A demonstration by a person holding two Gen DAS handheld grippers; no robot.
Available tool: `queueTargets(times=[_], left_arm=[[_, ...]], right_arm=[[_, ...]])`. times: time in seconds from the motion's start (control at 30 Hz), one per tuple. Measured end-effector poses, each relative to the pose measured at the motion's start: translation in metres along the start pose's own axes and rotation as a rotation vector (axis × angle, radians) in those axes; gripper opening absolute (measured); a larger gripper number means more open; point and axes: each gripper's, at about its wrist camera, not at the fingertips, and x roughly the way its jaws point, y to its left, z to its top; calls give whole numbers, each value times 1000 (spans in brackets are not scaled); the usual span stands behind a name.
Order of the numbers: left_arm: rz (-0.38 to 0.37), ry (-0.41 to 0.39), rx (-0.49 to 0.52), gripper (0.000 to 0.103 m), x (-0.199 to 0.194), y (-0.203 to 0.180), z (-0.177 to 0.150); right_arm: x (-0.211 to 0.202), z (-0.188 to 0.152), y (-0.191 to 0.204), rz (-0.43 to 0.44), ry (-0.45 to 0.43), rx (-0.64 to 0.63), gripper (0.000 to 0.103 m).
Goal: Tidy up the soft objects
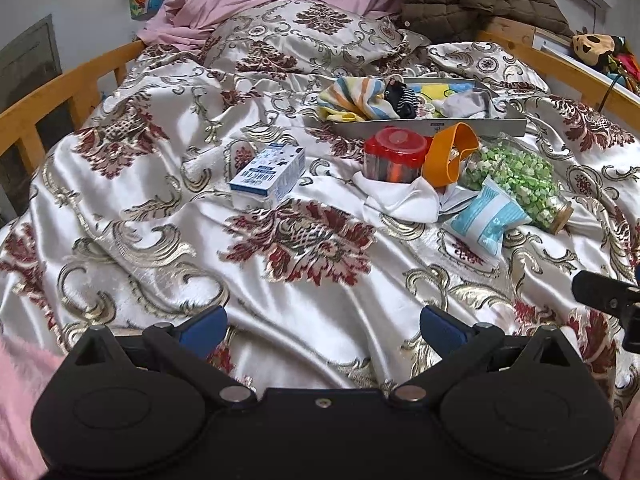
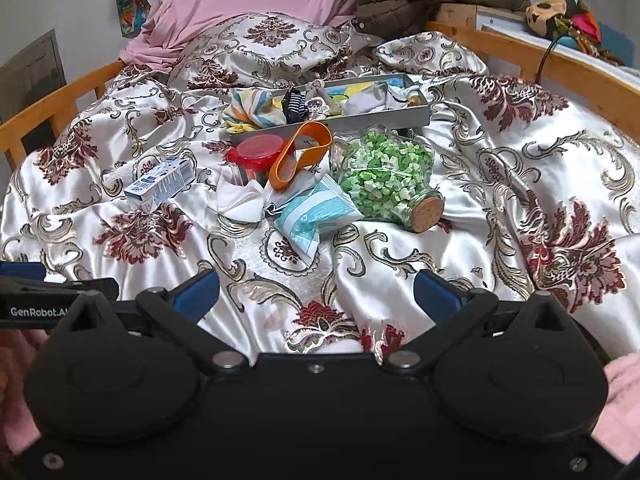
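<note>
Both the left gripper [image 1: 322, 330] and right gripper [image 2: 316, 294] hang over the bed [image 1: 304, 296] with jaws wide apart, holding nothing, near the gray tray [image 2: 408, 117] of soft cloths.

Patterned satin bed [image 1: 280, 300] with tray [image 1: 480, 126], carton [image 1: 268, 174], jar [image 1: 516, 180].

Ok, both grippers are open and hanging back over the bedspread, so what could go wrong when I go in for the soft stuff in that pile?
The white cloth lies under the red-lidded container; pulling it may tip that over.

The jar of green pieces lies on its side on rumpled bedding, cork end toward us; a nudge could roll it.

The striped cloth already hangs over the grey tray edge, so added items might slide out.
</note>
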Motion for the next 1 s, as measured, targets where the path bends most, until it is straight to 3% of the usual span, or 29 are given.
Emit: queueTargets(times=[0.17, 0.57, 0.8, 1.0], left_arm=[[-31, -3, 8, 102, 12, -2, 20], [-22, -12, 70, 102, 55, -12, 68], [-35, 3, 108, 102, 75, -15, 80], [-50, 18, 138, 102, 94, -18, 84]], right_arm=[[19, 15, -3, 9, 7, -13, 102], [64, 45, -1, 6, -38, -72, 102], [85, 50, -8, 21, -12, -30, 102], [95, 46, -3, 31, -1, -68, 102]])
